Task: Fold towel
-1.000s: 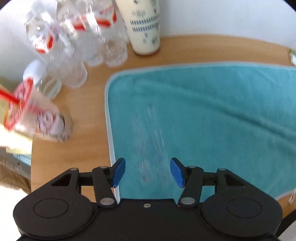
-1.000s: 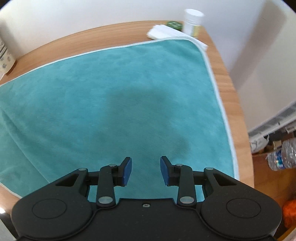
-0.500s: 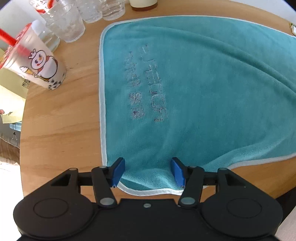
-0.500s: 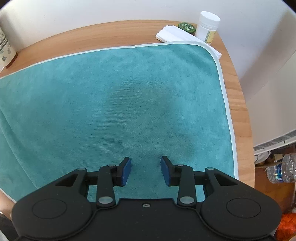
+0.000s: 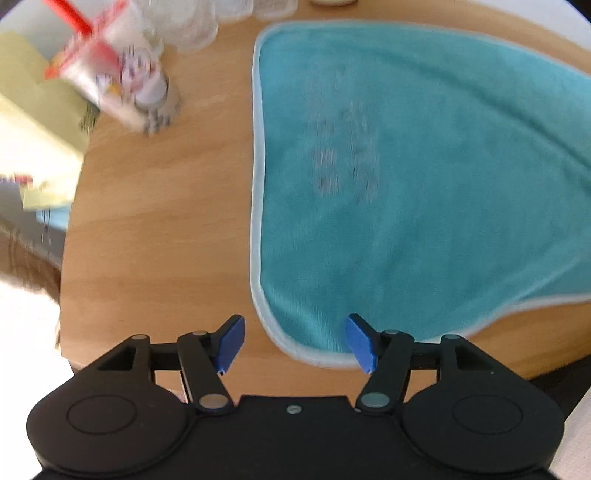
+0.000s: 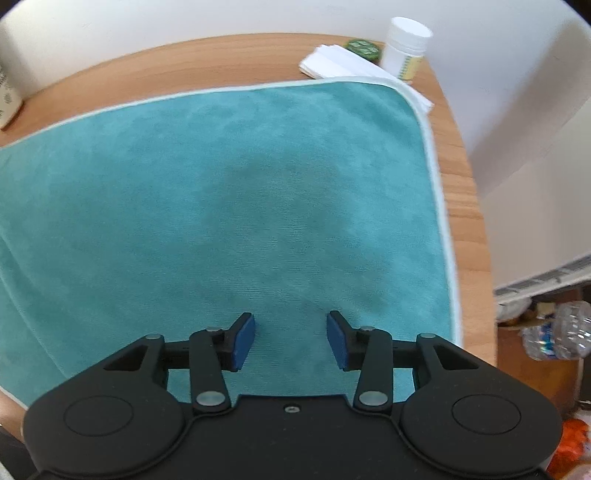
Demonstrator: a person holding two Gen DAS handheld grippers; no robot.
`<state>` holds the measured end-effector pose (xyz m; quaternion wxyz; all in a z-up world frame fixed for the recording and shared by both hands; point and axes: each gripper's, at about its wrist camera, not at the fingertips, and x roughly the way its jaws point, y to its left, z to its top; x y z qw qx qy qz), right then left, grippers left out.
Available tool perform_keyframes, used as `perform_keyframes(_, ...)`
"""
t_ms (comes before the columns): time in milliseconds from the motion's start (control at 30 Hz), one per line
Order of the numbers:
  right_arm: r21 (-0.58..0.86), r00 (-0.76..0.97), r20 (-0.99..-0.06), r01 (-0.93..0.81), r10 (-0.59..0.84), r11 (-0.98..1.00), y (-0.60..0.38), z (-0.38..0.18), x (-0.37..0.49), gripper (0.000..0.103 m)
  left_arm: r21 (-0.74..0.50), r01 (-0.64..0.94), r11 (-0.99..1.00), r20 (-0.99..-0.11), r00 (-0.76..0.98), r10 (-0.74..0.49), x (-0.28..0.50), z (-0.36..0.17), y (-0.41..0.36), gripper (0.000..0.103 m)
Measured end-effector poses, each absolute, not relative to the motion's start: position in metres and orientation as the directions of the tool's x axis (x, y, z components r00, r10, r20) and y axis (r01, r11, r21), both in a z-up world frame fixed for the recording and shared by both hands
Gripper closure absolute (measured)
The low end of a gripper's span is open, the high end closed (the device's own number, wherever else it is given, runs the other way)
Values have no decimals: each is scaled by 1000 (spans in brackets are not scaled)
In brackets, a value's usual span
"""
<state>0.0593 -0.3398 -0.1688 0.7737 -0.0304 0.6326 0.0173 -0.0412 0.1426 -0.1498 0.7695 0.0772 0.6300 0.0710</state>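
Note:
A teal towel [image 5: 424, 177] with a pale hem and faint grey lettering lies spread flat on a round wooden table [image 5: 159, 240]. My left gripper [image 5: 295, 343] is open above the towel's near left corner, with the hem passing between its blue pads. In the right wrist view the same towel [image 6: 240, 192] fills the tabletop. Over the towel's near right part my right gripper [image 6: 291, 339] is open, holding nothing.
A drink cup with a red straw [image 5: 118, 77] and clear bottles [image 5: 192, 26] stand at the table's far left. Yellow paper [image 5: 33, 129] lies beyond the left edge. White napkins [image 6: 343, 62], a green lid [image 6: 364, 48] and a white pill bottle [image 6: 404, 48] sit by the far right corner.
The left gripper has pulled back from over the towel to its near left corner and shifted left, so more bare wood shows. The right gripper has drawn back slightly. Both stay open.

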Motion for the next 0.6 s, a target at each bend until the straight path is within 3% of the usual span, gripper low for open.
perform_keyframes(200, 33, 185, -981, -123, 56, 992, -331, -154, 22, 56, 225, 11, 974, -934, 287, 213, -10, -153, 133, 41)
perform_keyframes(600, 15, 167, -986, -56, 24, 998, -350, -168, 0, 57, 272, 42, 961, -928, 276, 250, 20, -175, 129, 34)
